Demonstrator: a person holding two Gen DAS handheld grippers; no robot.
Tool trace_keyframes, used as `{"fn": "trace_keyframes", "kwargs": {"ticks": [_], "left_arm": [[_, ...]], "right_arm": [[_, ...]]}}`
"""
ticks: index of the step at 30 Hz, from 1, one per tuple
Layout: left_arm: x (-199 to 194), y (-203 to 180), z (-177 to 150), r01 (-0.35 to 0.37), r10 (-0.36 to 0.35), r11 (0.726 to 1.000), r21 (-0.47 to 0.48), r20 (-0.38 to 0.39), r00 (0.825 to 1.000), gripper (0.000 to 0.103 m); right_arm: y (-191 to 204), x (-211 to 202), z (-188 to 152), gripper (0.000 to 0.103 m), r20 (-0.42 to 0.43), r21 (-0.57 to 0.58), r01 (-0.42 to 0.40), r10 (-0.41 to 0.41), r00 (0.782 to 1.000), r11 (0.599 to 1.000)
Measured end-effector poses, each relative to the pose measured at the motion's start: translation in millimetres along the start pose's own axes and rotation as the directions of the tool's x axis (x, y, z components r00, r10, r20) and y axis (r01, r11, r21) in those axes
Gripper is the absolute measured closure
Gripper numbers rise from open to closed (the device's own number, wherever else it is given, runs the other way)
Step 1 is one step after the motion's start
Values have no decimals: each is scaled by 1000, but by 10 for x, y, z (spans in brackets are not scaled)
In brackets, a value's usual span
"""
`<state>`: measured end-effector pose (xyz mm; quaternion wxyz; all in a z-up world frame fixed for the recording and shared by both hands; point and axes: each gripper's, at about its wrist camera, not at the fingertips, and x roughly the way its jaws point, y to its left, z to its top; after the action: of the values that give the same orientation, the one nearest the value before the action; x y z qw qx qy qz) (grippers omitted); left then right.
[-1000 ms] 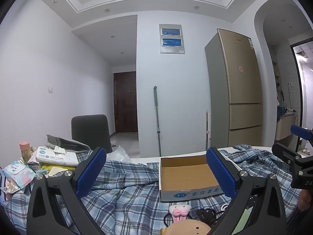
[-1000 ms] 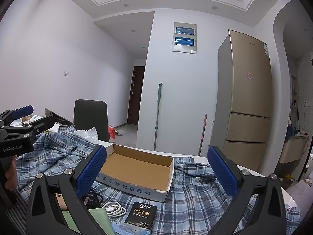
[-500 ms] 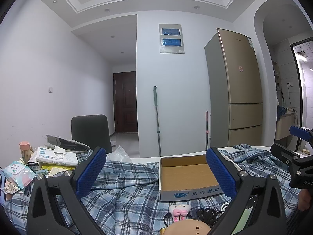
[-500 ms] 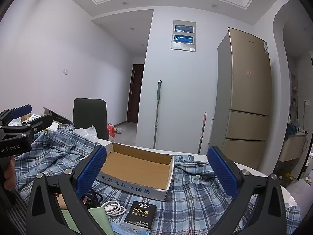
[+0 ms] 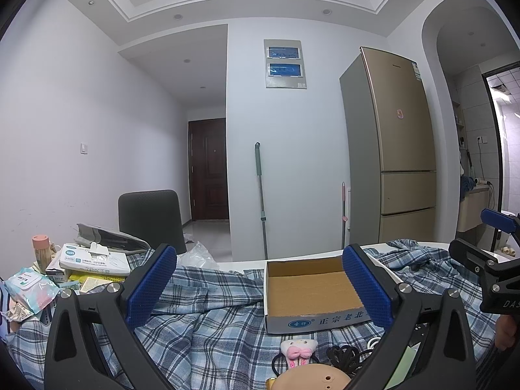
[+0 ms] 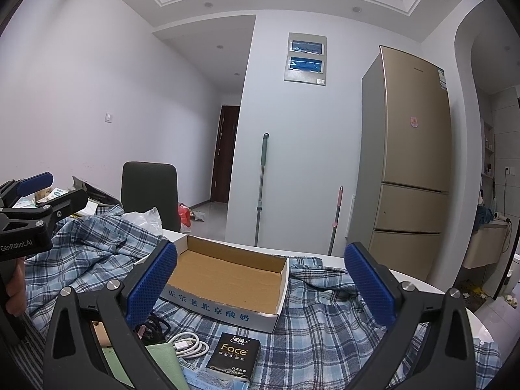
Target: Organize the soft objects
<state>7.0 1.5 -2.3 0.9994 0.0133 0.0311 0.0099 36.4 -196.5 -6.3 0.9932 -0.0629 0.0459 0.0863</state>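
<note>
A blue plaid shirt [image 5: 208,318] lies rumpled over the table, seen also in the right wrist view as plaid shirt [image 6: 325,321]. On it stands an empty cardboard box [image 5: 312,289], the same cardboard box [image 6: 227,279] from the right. A small pink-and-white plush toy [image 5: 298,351] lies just in front of the box. My left gripper [image 5: 258,286] is open above the shirt, holding nothing. My right gripper [image 6: 261,287] is open too, hovering before the box. Each gripper appears at the edge of the other's view.
Tissue packs and boxes [image 5: 87,256] pile at the table's left. A black Face tissue pack [image 6: 234,352], white cable [image 6: 190,347] and green pouch [image 6: 162,357] lie near the right gripper. Black cords [image 5: 344,354] sit by the plush. A dark chair [image 5: 149,217] stands behind the table.
Both grippers have drifted only slightly; the views are nearly the same. Nothing was grasped or released.
</note>
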Motion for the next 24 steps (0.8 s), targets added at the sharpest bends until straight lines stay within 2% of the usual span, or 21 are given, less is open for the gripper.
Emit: {"fn": "trace_keyframes", "kwargs": {"ticks": [20,22,24], "left_arm": [[41,3,-29,12,-12,1000,-3,-12,1000,0],[58,-10,-28,18,-18,1000,-3,-24,1000,0],[69,-14,29,36,-36,999,-8,-64,997,0]], "right_arm": [[8,61,13,0,-29,-7,5,-5,1000,1000],[8,80,73,0,-47,-13,4,-4,999,1000],[-18,64,157,0,-70,-3,-32,32,997,999]]}}
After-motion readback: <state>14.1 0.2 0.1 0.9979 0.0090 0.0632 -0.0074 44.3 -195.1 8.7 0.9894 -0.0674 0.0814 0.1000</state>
